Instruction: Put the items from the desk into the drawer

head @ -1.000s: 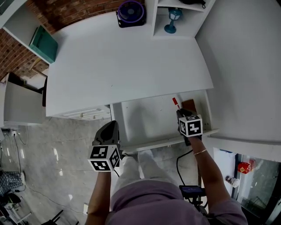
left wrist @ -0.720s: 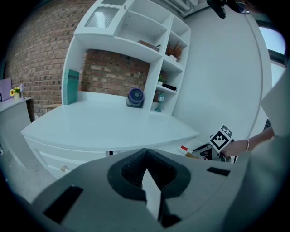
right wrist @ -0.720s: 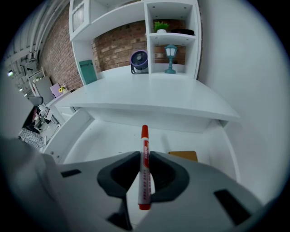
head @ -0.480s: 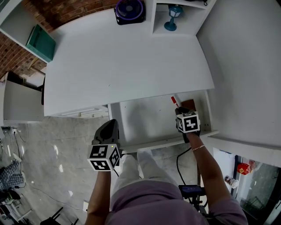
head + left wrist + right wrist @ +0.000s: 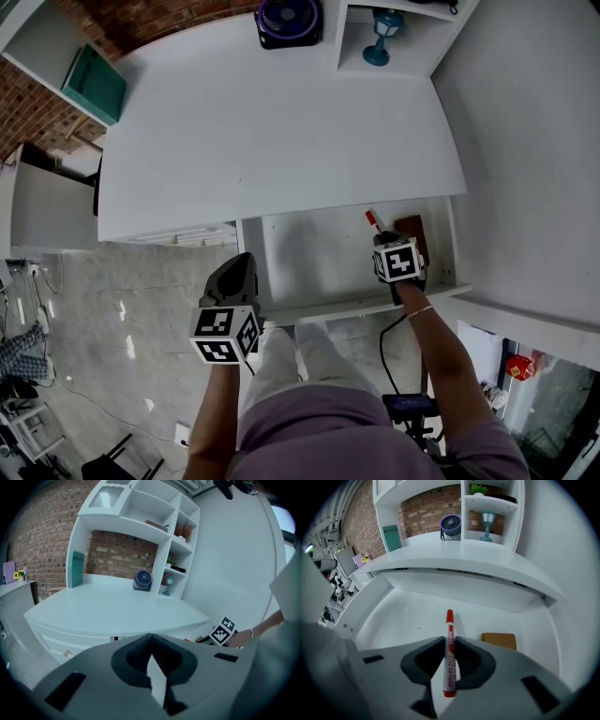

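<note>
Right tongs (image 5: 449, 640), gripping the marker (image 5: 449, 623), are sinking into the drawer (image 5: 405, 616), so the drop's probably coming up. Left tongs (image 5: 151, 637) are hanging closed and empty.

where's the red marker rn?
Head view, lower right: the red marker is gripped in the right tool over the open drawer, left of the brown card.

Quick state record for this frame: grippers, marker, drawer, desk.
right gripper: shut on red marker, red cap pointing forward, held over the drawer
left gripper: shut, nothing between jaws, left of the drawer over the floor
drawer: open; brown flat item lies at its right side
desk: purple fan at the back
</note>
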Demonstrator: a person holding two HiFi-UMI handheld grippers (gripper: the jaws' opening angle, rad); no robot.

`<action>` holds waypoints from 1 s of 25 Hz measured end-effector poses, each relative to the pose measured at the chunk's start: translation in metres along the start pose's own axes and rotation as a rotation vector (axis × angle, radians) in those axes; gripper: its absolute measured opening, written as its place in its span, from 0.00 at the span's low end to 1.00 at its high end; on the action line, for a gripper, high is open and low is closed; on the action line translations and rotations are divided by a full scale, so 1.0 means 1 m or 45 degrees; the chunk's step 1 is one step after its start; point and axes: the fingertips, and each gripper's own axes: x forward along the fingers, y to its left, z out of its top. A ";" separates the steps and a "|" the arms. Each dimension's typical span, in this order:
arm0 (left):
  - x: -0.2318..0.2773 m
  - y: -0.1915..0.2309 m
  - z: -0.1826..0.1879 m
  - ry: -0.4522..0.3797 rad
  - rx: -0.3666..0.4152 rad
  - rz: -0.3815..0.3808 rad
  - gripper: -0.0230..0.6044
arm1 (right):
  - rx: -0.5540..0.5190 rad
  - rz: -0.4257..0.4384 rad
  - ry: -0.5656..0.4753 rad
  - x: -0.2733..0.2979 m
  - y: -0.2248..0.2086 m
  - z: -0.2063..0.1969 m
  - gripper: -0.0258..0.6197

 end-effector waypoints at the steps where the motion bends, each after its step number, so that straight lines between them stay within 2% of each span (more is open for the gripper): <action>1: -0.001 0.001 0.000 0.000 -0.001 0.003 0.04 | -0.003 -0.003 0.001 0.000 0.000 0.001 0.15; 25: -0.010 0.015 -0.005 -0.004 -0.032 0.050 0.04 | -0.072 -0.002 0.141 0.026 0.006 -0.018 0.15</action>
